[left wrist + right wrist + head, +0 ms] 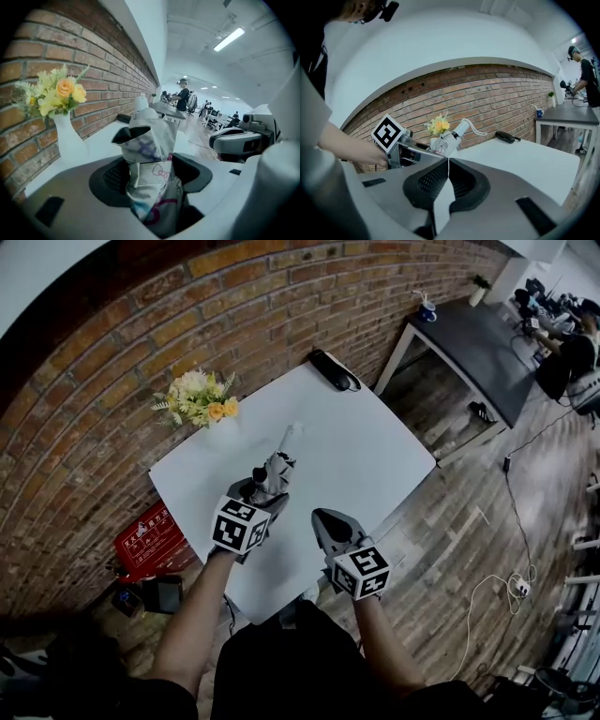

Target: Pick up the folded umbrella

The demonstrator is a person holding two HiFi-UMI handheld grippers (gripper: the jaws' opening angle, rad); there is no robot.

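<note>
The folded umbrella (286, 448) is pale with pink and blue print and has a white handle at its far end. My left gripper (267, 486) is shut on its fabric body and holds it above the white table (375, 456). In the left gripper view the umbrella (150, 140) fills the gap between the dark pads (110, 178). The right gripper view shows the umbrella (452, 136) pointing up and right out of the left gripper (433, 150). My right gripper (326, 518) hangs to the right of it with its jaws closed together (447, 180) on nothing.
A white vase of yellow flowers (202, 404) stands at the table's back left by the brick wall. A black object (333, 371) lies on the far corner. A dark table (478, 343) with a blue mug (427, 310) stands beyond. A red box (150, 535) sits on the floor at the left.
</note>
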